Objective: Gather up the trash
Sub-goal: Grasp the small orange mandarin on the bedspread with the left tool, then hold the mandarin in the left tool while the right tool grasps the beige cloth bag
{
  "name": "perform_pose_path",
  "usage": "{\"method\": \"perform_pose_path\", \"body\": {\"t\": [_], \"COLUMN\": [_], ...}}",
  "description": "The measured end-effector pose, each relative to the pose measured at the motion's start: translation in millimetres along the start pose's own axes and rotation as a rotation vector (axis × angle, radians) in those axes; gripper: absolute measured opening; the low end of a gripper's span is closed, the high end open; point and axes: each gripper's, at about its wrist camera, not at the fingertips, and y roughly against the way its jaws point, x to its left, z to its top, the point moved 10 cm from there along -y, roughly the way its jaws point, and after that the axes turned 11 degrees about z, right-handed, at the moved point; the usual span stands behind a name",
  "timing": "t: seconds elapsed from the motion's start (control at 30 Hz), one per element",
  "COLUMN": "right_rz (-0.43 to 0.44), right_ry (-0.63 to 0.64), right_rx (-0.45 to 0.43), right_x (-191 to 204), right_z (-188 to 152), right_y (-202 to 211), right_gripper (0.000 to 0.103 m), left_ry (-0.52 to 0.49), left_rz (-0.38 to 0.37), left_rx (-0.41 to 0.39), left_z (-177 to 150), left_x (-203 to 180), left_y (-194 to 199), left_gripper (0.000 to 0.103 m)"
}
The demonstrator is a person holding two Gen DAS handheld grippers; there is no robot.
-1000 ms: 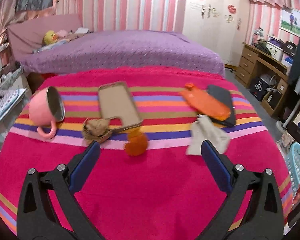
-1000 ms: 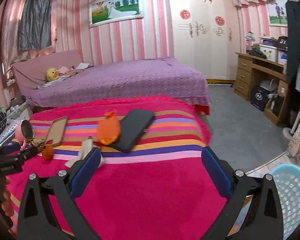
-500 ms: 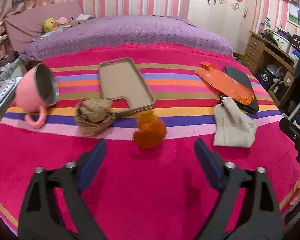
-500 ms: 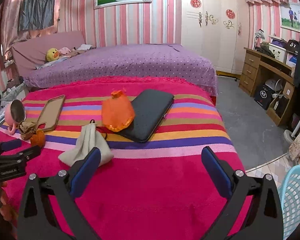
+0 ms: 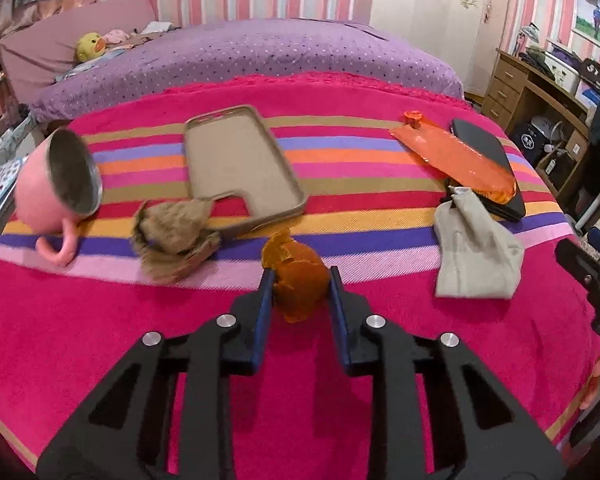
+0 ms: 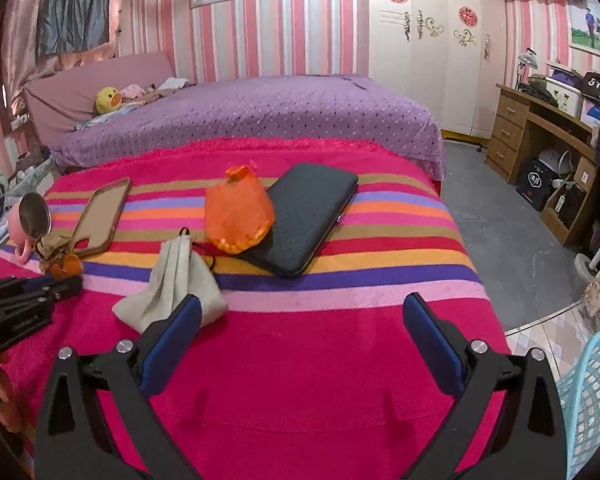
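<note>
My left gripper [image 5: 300, 276] is shut on an orange peel [image 5: 298, 276] that rests on the pink striped cloth [image 5: 100, 320]; it also shows in the right wrist view [image 6: 66, 266]. A crumpled brown paper wad [image 5: 176, 236] lies just left of it. An orange plastic bag [image 5: 456, 158] lies on a black case [image 5: 496, 168] at the right. A beige cloth pouch [image 5: 472, 256] lies in front of them. My right gripper [image 6: 302, 312] is open and empty above the cloth, with the pouch [image 6: 176, 284] beside its left finger.
A pink mug [image 5: 56, 196] lies on its side at the left. A tan phone case [image 5: 240, 168] lies in the middle. A light-blue basket [image 6: 592, 396] stands on the floor at the right. A purple bed [image 6: 260, 112] is behind, a wooden desk [image 6: 540, 136] at the right.
My left gripper moved forward to the orange peel and closed on it. My right gripper moved closer to the table and stayed open.
</note>
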Motion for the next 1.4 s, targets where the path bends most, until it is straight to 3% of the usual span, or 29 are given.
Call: {"method": "perform_pose_path", "body": {"t": [0.43, 0.6, 0.63, 0.73, 0.87, 0.97, 1.23, 1.4], "right_rz": [0.052, 0.069, 0.068, 0.095, 0.123, 0.151, 0.168, 0.173], "right_ry": [0.059, 0.074, 0.080, 0.090, 0.094, 0.114, 0.116, 0.095], "right_rx": [0.032, 0.105, 0.133, 0.165, 0.147, 0.129, 0.069, 0.055], "right_x": [56, 70, 72, 78, 81, 87, 86, 75], "right_z": [1, -6, -9, -16, -14, -12, -10, -13], "right_y": [-21, -43, -49, -56, -53, -48, -27, -16], "right_gripper": [0.098, 0.098, 0.095, 0.073, 0.051, 0.040, 0.022, 0.020], "left_ry": [0.040, 0.059, 0.063, 0.072, 0.070, 0.068, 0.067, 0.055], "left_rz": [0.035, 0.044, 0.042, 0.036, 0.038, 0.037, 0.049, 0.049], "left_rx": [-0.002, 0.008, 0.011, 0.016, 0.014, 0.011, -0.012, -0.026], "left_z": [-16, -17, -17, -17, -16, -16, -14, -13], "left_x": [49, 57, 58, 58, 56, 55, 55, 49], "left_y": [8, 4, 3, 2, 2, 3, 10, 14], "left_gripper": [0.025, 0.025, 0.025, 0.025, 0.025, 0.025, 0.025, 0.024]}}
